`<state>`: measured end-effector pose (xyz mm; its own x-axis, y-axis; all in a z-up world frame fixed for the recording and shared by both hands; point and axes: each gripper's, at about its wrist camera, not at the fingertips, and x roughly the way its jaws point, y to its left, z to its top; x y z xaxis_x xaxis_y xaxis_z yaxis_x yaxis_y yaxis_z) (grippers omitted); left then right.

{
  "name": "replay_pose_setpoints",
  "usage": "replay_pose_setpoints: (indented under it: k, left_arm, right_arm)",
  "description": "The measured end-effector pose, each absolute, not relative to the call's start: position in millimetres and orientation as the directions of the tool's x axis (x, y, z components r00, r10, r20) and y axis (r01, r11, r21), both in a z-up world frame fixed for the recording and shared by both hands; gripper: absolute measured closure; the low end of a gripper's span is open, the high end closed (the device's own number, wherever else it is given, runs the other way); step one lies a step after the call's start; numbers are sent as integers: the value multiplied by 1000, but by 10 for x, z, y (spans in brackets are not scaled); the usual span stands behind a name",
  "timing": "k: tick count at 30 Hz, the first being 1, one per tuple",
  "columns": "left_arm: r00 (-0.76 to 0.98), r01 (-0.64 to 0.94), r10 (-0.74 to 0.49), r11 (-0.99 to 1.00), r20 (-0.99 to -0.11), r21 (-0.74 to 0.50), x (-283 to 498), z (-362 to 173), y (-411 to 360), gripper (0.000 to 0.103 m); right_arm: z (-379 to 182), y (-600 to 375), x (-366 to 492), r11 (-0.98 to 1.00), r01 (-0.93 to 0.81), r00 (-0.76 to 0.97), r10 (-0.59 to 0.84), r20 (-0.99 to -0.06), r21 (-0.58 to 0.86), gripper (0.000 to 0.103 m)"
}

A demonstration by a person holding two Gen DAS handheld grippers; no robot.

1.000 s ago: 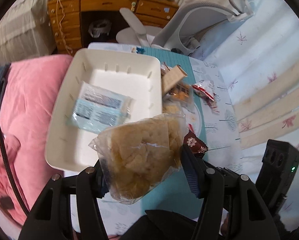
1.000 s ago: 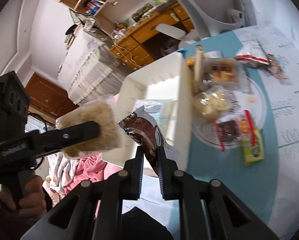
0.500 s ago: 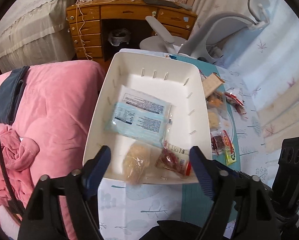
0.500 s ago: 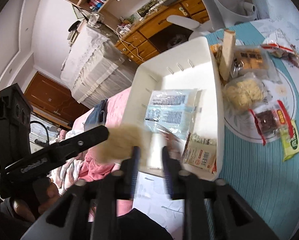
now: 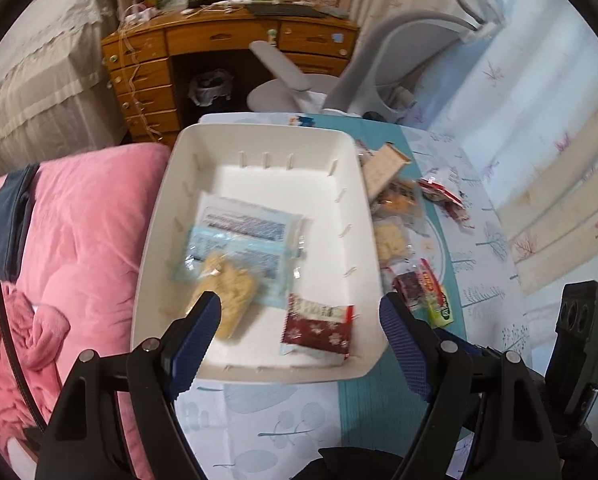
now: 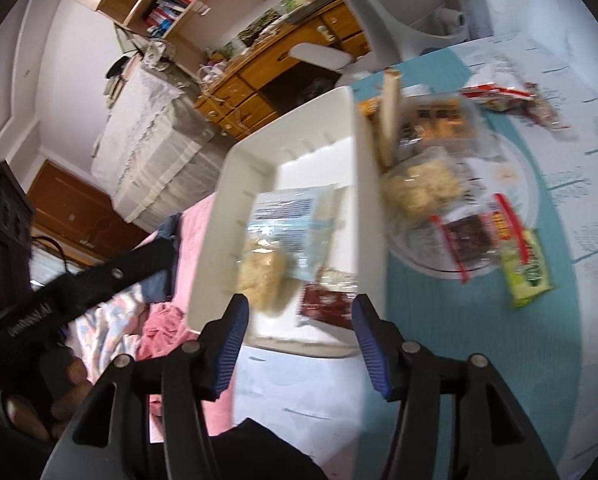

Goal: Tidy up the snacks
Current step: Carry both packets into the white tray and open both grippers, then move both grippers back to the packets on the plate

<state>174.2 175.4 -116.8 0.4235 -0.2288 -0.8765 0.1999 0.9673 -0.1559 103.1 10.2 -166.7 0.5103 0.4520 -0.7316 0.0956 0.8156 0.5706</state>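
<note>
Both claws stand apart, gripping nothing: the left claw (image 5: 299, 312) wide, the right claw (image 6: 299, 312) having just been opening. The pale bag (image 5: 229, 292) and brown packet (image 5: 319, 330) lie at the tray's (image 5: 363, 200) near end, at the worktop's (image 5: 259, 420) edge.

You have a smooth, matt white plastic bin (image 5: 361, 184) on the tabletop (image 5: 479, 256), which wears a printed cloth with a ribbed teal band. Inside it lie glossy film packets: a clear bag of pale crackers (image 5: 229, 292), a dark red foil wrapper (image 5: 319, 330) and a light blue printed pack (image 5: 247, 236). Your left gripper (image 5: 299, 316) and right gripper (image 6: 299, 312) are matt black plastic with ridged blue rubbery pads. Beside the tabletop's left edge lies a soft pink plush blanket (image 5: 79, 240); beyond stands a varnished wooden desk (image 5: 227, 36).
</note>
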Motion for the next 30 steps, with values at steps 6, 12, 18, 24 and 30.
replay_pose_setpoints:
  k: [6, 12, 18, 24, 30]
  left_arm:
    - [394, 307, -279, 938, -876, -160, 1850, -1098, 1291, 22]
    - [341, 464, -329, 874, -881, -147, 1963, -1049, 770, 22]
    - [265, 613, -338, 782, -903, -113, 2092, -1135, 209, 19]
    - [180, 682, -270, 727, -946, -78, 2230, -1412, -242, 18]
    - [32, 645, -167, 757, -985, -108, 2414, -1865, -533, 18]
  right_arm:
    - [-1745, -213, 889, 859, 179, 511, 336, -791, 481, 44]
    - [-1890, -506, 791, 899, 246, 488, 209, -847, 364, 44]
    - [-2071, -617, 787, 950, 217, 469, 102, -877, 226, 44]
    - [-2291, -589, 824, 993, 107, 477, -1, -879, 57, 44]
    - [-2462, -575, 849, 1000, -1, 485, -24, -874, -28, 44]
